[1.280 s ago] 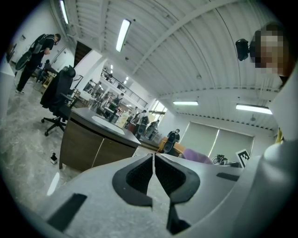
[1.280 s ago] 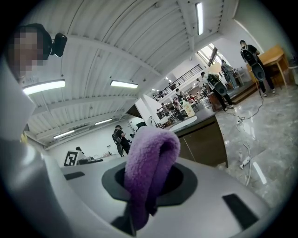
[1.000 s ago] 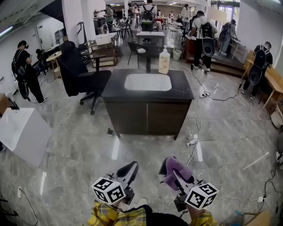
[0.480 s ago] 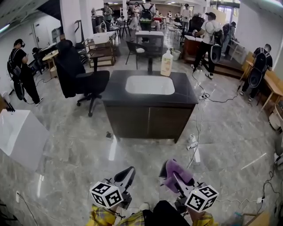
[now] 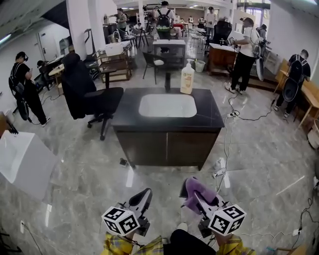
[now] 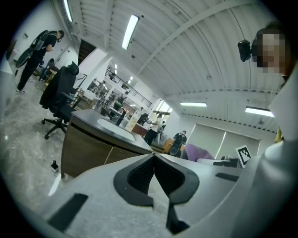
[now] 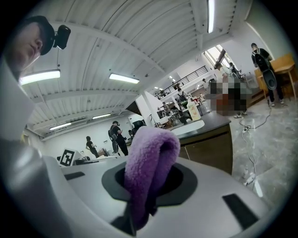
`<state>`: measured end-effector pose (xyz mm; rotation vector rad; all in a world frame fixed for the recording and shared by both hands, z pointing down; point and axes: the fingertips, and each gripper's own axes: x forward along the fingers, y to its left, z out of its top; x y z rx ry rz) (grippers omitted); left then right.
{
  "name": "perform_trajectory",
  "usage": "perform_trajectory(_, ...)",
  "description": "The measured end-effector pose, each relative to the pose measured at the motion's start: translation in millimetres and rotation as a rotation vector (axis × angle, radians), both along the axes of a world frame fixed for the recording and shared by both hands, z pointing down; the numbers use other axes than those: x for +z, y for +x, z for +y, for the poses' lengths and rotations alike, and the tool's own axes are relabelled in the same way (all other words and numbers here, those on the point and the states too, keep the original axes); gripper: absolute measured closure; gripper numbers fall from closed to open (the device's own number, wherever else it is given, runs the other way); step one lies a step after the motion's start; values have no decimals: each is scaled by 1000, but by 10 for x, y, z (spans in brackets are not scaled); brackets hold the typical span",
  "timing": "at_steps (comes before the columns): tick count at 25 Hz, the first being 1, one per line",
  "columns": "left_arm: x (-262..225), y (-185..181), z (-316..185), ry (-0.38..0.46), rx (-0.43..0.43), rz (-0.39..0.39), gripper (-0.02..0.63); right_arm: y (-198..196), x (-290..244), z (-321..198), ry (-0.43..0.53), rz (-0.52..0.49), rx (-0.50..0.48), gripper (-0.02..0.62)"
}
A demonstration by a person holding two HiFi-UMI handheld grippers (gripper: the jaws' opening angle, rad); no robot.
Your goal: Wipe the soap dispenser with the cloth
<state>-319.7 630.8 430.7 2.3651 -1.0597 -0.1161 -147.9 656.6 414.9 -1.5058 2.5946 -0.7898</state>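
The soap dispenser (image 5: 187, 78) stood upright at upper centre, well apart from and directly above the nearer right gripper (image 5: 194, 198), which grasped the purple cloth (image 5: 203, 191). The left gripper (image 5: 143, 195) was clenched empty.

Ceiling strip lights (image 6: 131, 31) are lighting the hall brightly and evenly. Daylight is entering through windows (image 5: 251, 10) at 1 o'clock in the head view. The polished floor (image 5: 75, 164) is throwing back pale streaks of glare, and shadows are staying faint. All three views are bending strongly at the edges. Both gripper views are darkening into round vignettes, with detail softening toward the rims.
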Motion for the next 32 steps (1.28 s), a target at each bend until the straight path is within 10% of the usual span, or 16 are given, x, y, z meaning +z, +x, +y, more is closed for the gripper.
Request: perform_trajectory(32, -37, 1514, -1781, 14, 54, 63, 600, 1263, 182, -1624, -21, -69, 11, 528)
